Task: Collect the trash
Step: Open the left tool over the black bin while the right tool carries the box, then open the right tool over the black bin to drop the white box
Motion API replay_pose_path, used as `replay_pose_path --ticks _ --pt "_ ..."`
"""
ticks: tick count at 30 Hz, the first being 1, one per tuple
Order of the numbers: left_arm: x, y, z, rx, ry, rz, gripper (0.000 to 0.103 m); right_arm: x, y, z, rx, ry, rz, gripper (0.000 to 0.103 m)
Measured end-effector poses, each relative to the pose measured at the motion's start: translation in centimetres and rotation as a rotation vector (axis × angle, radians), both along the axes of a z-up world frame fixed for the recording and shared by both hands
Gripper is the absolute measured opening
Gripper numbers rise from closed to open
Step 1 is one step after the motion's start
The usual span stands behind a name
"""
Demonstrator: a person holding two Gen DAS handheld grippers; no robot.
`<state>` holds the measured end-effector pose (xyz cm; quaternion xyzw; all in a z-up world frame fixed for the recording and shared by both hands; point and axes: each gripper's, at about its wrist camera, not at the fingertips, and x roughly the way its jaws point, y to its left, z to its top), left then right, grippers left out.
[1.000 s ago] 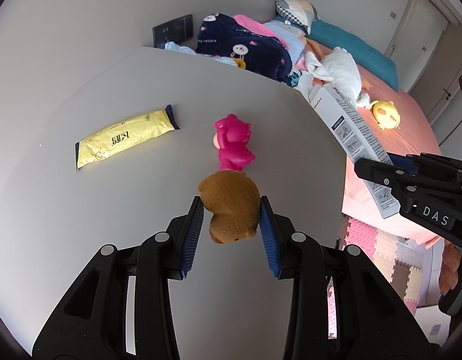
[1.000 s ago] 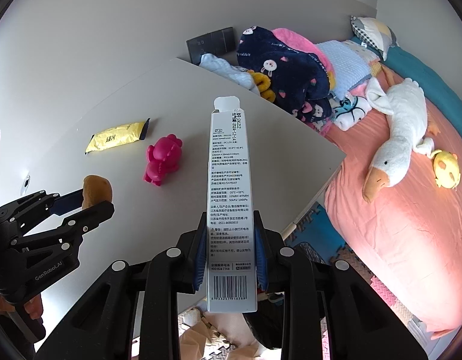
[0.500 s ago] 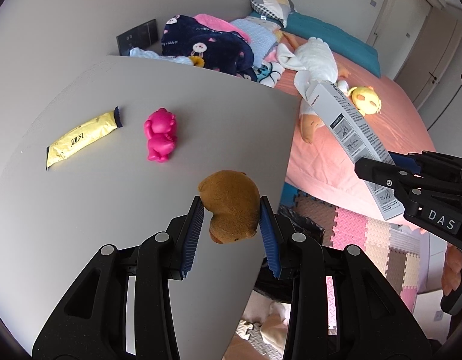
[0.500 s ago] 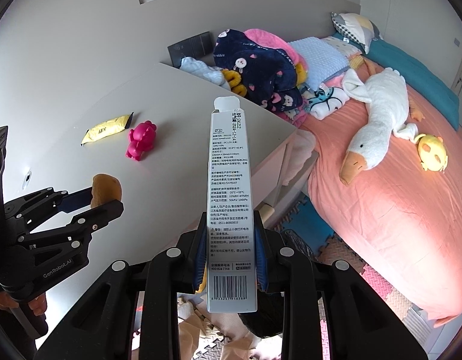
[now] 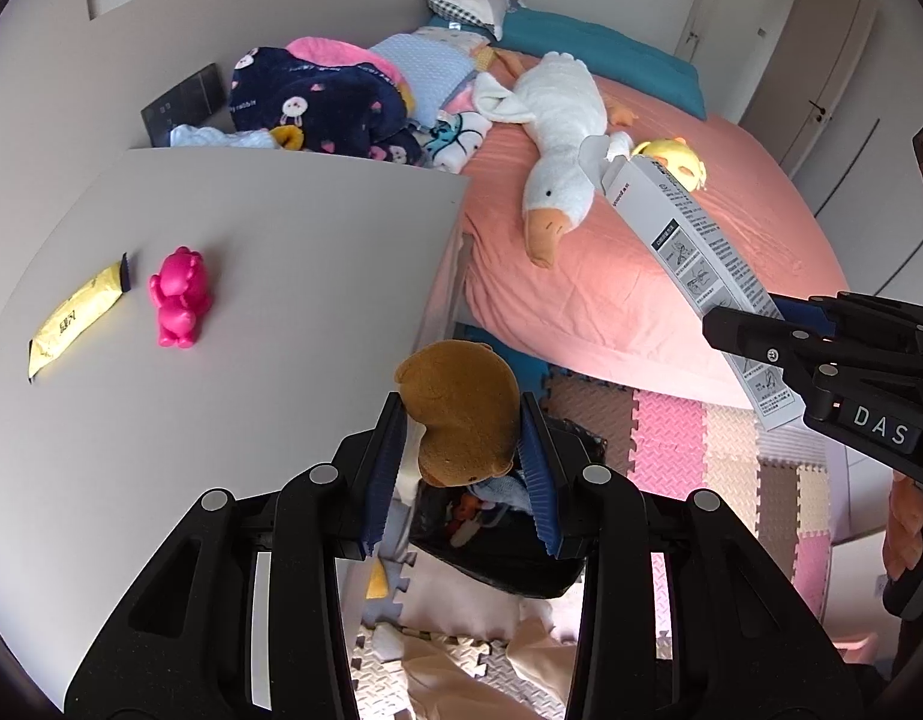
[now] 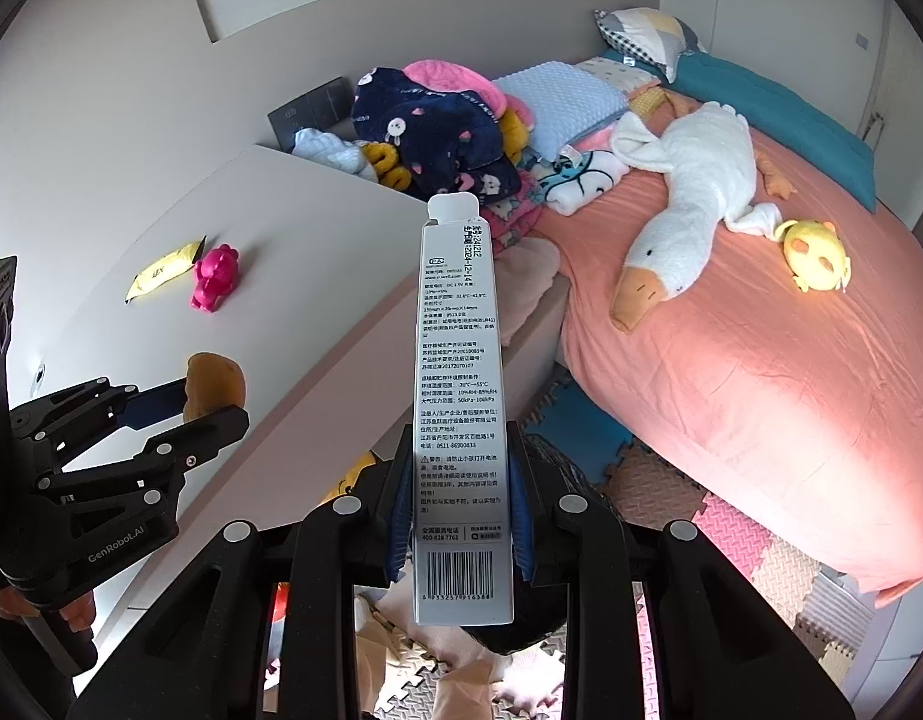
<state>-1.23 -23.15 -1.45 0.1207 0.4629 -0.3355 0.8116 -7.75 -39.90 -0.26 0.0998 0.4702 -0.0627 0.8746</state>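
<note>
Left wrist view: my left tongs are clamped on a brown plush toy, held out past the tabletop's right edge, over the gap between tabletop and bed. Directly below the toy sits a black bin on the foam floor mats; inside it I see bluish cloth and some small orange bits, too jumbled to name. Near the tabletop's left edge lie a yellow sachet and, just beside it, a pink toy figure. My right tongs come in from the right, gripping a long white box whose long axis slants up and left over the bed.

Right wrist view: my right tongs pinch the white box near its barcode end; its long axis runs straight away from me, open flap farthest. Under it is the black bin, mostly hidden. My left tongs hold the brown plush toy at the tabletop's near edge. A white goose plush and a yellow chick plush lie on the bed.
</note>
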Motion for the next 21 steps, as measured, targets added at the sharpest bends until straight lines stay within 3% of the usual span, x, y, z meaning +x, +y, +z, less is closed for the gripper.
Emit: replay_pose_path --ticks 16,17,18,19,20,21 --pt "-3.6 -5.9 -0.6 0.019 0.012 -0.172 0.038 -3.8 -5.8 -0.1 0.016 -0.007 -0.135 0.029" --pt "-3.8 -6.2 -0.8 0.027 0.025 -0.191 0.042 -3.9 -6.2 0.0 0.02 -0.012 -0.151 0.031" --pt "-3.9 -6.5 -1.0 0.048 0.038 -0.204 0.069 -4.0 -6.6 0.0 0.018 -0.015 -0.172 0.05" --pt "-4.0 -6.5 -1.2 0.07 0.034 -0.199 0.088 -4.1 -7.1 0.1 0.004 -0.019 -0.206 0.073" --pt "-4.2 -6.4 -1.1 0.076 0.013 -0.188 0.097 -4.4 -7.4 0.3 -0.014 -0.036 -0.241 0.076" --pt "-4.2 -6.3 -1.1 0.078 0.007 -0.193 0.097 -4.7 -7.8 0.6 -0.024 -0.054 -0.264 0.076"
